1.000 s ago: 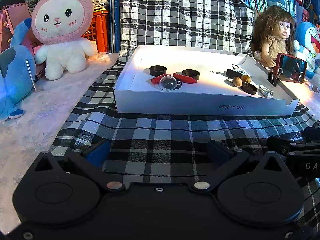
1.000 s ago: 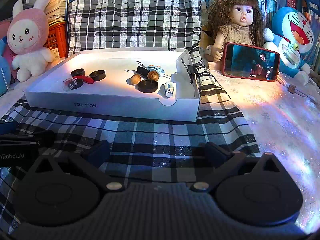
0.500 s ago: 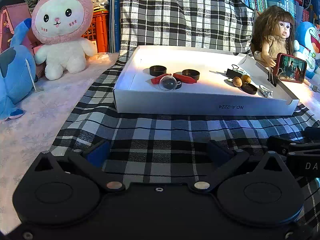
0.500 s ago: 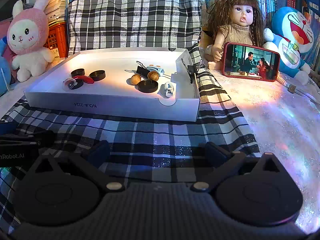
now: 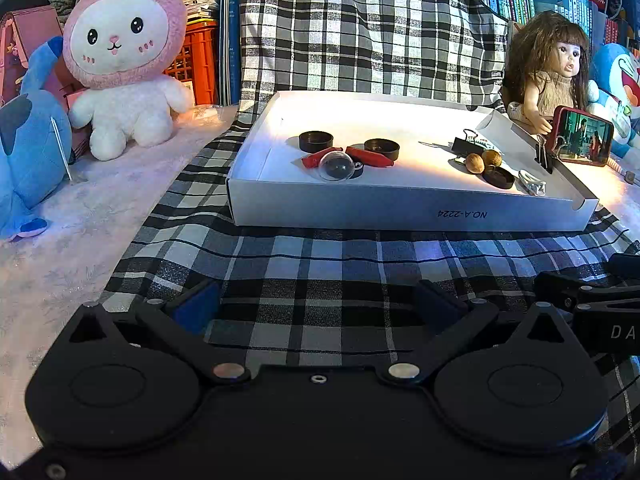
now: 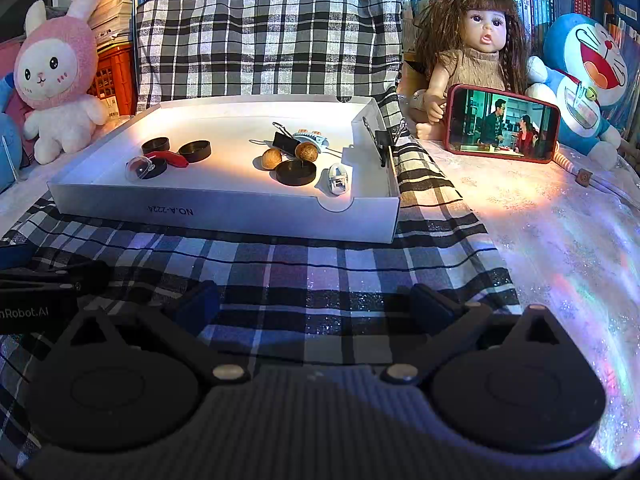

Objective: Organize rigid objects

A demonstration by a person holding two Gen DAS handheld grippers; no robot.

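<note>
Both tongs, left (image 5: 316, 300) & right (image 6: 314, 300), open, empty, low over plaid cloth (image 5: 320, 264), near white tray (image 5: 400, 208) w/ caps, nuts, clips.

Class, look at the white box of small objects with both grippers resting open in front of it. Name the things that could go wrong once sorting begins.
1. The two brown nuts are round and may roll away if the right gripper nudges them.
2. The clear dome lies against a red piece and a black cap; the left gripper could catch a neighbour too.
3. The white box sits on loose plaid cloth and might slide if pushed.
</note>
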